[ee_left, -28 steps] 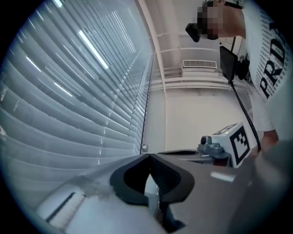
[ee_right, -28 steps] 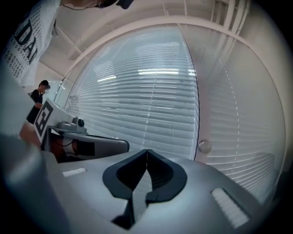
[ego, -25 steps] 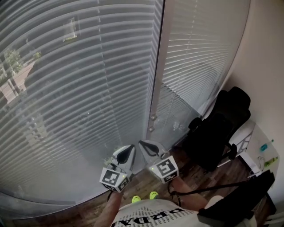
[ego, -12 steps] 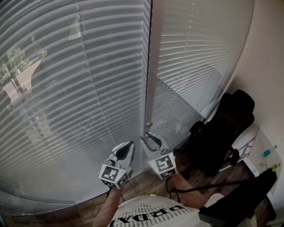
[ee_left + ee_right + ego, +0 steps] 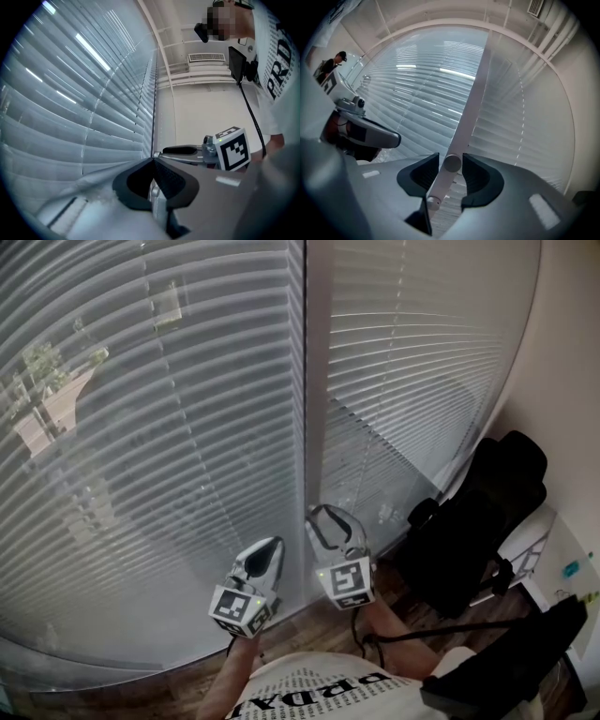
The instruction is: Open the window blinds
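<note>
The white shirt [image 5: 319, 695] at the near edge carries big black letters, upside down in the head view. The left gripper view shows "PRD" before the frame cuts them off (a finer row beside them is too small to read). The left cube [image 5: 237, 612] and right cube [image 5: 347, 582] bear black-and-white square codes without letters.

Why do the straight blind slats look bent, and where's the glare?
Head view: the wide lens bows the blinds into arcs. Left gripper view: bright glare streaks on upper slats, dark corners. Right gripper view: same bulge, glare near the top.
</note>
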The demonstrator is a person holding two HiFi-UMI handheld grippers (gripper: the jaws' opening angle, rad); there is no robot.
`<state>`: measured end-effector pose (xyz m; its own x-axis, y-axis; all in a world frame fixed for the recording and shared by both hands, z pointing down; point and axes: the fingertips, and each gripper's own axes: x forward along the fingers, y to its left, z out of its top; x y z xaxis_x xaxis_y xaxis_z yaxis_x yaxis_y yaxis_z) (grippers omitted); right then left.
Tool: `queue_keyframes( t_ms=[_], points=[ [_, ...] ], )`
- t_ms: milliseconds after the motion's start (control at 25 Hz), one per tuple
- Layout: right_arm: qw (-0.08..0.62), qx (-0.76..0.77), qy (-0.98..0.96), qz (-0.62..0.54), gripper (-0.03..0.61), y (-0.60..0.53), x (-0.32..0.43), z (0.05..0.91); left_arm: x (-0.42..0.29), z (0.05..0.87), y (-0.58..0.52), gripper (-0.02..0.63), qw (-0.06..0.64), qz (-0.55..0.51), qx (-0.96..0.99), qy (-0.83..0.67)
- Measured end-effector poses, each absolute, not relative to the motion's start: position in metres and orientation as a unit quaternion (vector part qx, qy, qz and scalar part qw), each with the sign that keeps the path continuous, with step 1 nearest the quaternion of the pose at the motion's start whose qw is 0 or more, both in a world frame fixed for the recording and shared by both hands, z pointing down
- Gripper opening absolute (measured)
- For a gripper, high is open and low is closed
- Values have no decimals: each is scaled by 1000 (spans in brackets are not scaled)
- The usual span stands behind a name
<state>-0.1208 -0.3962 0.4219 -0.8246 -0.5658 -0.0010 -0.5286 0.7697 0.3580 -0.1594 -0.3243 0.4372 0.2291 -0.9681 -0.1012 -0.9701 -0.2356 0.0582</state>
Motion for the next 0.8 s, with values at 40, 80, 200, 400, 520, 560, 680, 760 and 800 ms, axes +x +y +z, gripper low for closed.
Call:
queue_keyframes(
  t_ms=[40,80,200,400,520,560,680,760,800],
  points=[
    [54,292,-939,-175,164,-398,-121,422,-159,437,-325,-8,9,58,-783,619],
    [55,292,-939,-175,164,-400,-122,423,-159,438,-325,-8,9,59,-783,620],
    [60,288,-939,-179,164,-404,-124,430,-158,442,-327,-8,11,59,-783,619],
    [63,273,-944,-176,147,-406,-127,428,-161,439,-324,-8,10,58,-780,624],
    [62,267,-946,-175,135,-406,-128,427,-162,436,-324,-8,10,59,-778,625],
    [60,265,-947,-172,135,-406,-128,427,-163,436,-324,-8,10,59,-778,626],
    [53,261,-951,-157,135,-406,-128,427,-164,438,-324,-8,9,60,-778,626],
    [44,258,-956,-134,135,-407,-128,427,-164,438,-325,-8,8,59,-778,626],
    [39,256,-958,-119,135,-408,-128,427,-164,438,-326,-8,8,59,-778,625]
  ],
)
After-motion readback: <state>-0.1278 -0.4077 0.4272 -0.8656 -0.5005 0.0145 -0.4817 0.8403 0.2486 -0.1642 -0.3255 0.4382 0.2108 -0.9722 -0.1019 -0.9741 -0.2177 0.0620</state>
